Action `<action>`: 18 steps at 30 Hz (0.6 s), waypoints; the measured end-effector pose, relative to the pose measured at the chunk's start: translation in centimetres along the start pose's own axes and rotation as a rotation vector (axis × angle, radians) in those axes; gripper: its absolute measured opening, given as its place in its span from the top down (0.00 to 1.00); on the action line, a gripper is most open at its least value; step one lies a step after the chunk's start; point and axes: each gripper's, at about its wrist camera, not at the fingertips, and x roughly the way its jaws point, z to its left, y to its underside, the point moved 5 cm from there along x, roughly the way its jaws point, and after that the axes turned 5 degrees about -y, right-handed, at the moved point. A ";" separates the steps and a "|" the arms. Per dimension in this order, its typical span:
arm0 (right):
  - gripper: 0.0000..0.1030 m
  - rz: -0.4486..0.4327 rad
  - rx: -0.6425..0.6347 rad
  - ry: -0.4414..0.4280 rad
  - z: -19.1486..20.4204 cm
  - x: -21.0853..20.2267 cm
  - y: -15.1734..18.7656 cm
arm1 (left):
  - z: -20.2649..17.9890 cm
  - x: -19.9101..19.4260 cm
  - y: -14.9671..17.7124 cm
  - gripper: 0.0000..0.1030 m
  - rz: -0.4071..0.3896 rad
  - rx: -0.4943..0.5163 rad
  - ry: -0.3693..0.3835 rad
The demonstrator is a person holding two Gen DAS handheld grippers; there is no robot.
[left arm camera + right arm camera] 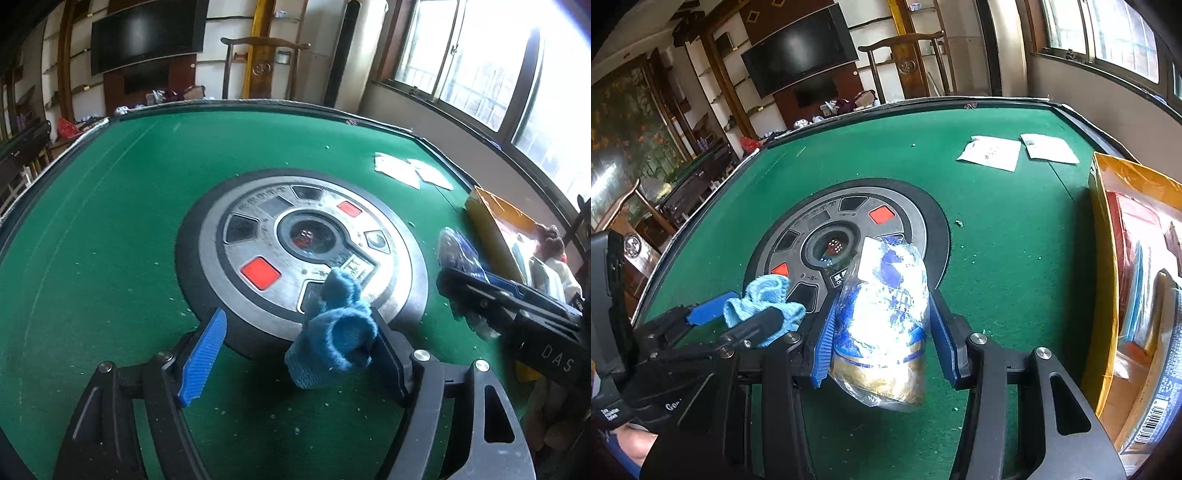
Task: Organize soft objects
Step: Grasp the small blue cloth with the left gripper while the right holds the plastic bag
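Releasing blue knit sock (334,332): left gripper (295,336) fingers spread wide, sock clinging to right finger above desk (110,221). Right gripper (882,332) clamps plastic bag (886,314). Risk: sock snags, drops astray.

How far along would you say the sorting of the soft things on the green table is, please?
Done: some packets already lie in the yellow box.
In hand: the right claw is shut on a crinkly plastic packet. The left claw is open; the blue knitted sock rests against one finger, unclamped.
Left: both items remain outside the box, as do two white paper packets on the green table.
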 end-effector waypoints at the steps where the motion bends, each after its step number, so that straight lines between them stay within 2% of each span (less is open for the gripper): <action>1: 0.55 0.000 0.003 0.001 -0.1 0.0 0.0 | -0.2 0.1 0.1 0.27 0.003 -0.001 0.008; 2: 0.55 0.002 0.005 0.000 -0.2 0.1 0.0 | -0.3 0.2 0.2 0.28 0.004 -0.005 0.018; 4: 0.55 0.003 0.006 -0.002 -0.2 0.1 0.1 | -0.5 0.5 0.4 0.38 0.018 -0.011 0.037; 6: 0.55 0.003 0.006 -0.004 -0.2 0.1 0.0 | -0.6 0.8 0.5 0.62 0.027 -0.004 0.037; 8: 0.55 0.001 0.004 -0.004 -0.2 0.1 0.0 | -0.7 0.8 0.6 0.62 0.021 0.015 0.011; 18: 0.55 0.000 0.003 -0.004 -0.2 0.2 0.1 | 0.0 0.0 0.3 0.62 -0.003 -0.036 0.032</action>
